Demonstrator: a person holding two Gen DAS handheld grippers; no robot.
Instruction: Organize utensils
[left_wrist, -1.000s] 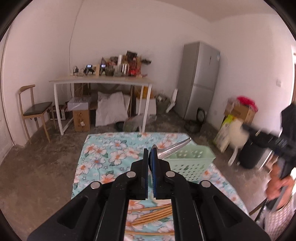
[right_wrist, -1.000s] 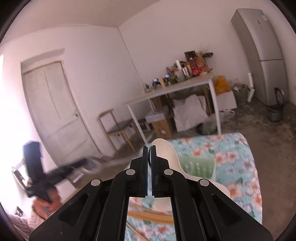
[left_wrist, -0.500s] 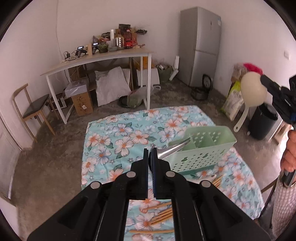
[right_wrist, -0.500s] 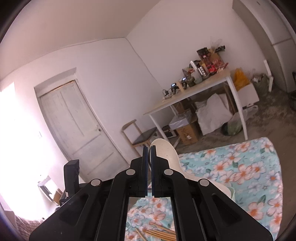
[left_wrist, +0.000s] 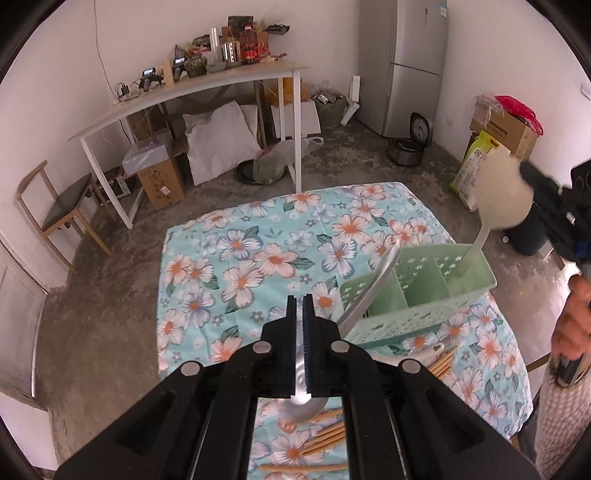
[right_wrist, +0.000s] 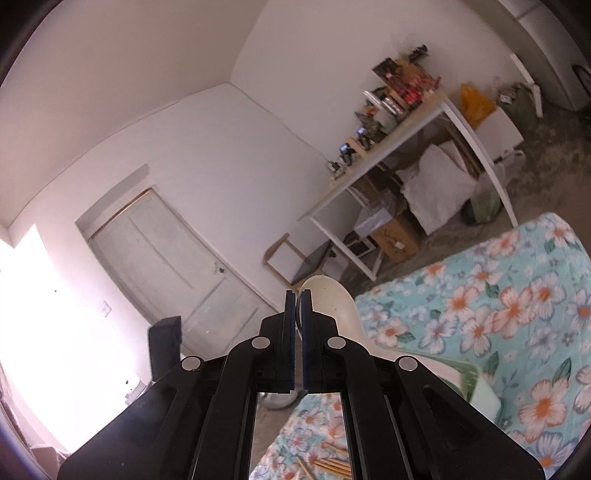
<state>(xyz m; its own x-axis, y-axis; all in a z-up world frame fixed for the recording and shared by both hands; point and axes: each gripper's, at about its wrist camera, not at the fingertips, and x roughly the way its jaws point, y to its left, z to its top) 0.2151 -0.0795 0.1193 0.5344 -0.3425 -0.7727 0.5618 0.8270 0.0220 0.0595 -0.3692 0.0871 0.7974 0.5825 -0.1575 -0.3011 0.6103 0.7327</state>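
With its jaws pinched tight on a metal spoon (left_wrist: 303, 373), the left gripper (left_wrist: 300, 299) hangs over the floral tablecloth (left_wrist: 236, 266), spoon bowl poking out underneath. Just right of it, a metal utensil handle (left_wrist: 373, 291) leans in the left compartment of the green basket (left_wrist: 402, 317) near the table's right edge, chopsticks (left_wrist: 325, 439) loose at the near edge. Farthest right, the right gripper (right_wrist: 298, 295) clamps a white rice paddle (left_wrist: 504, 199), handle down in the basket's right compartment.

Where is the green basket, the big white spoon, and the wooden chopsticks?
Mint-green plastic basket (left_wrist: 399, 317): left wrist view, on its perforated front wall.
Big white plastic spoon (left_wrist: 502, 199): left wrist view, on its round bowl.
Wooden chopsticks (left_wrist: 325, 439): left wrist view, on the middle of the sticks on the cloth.
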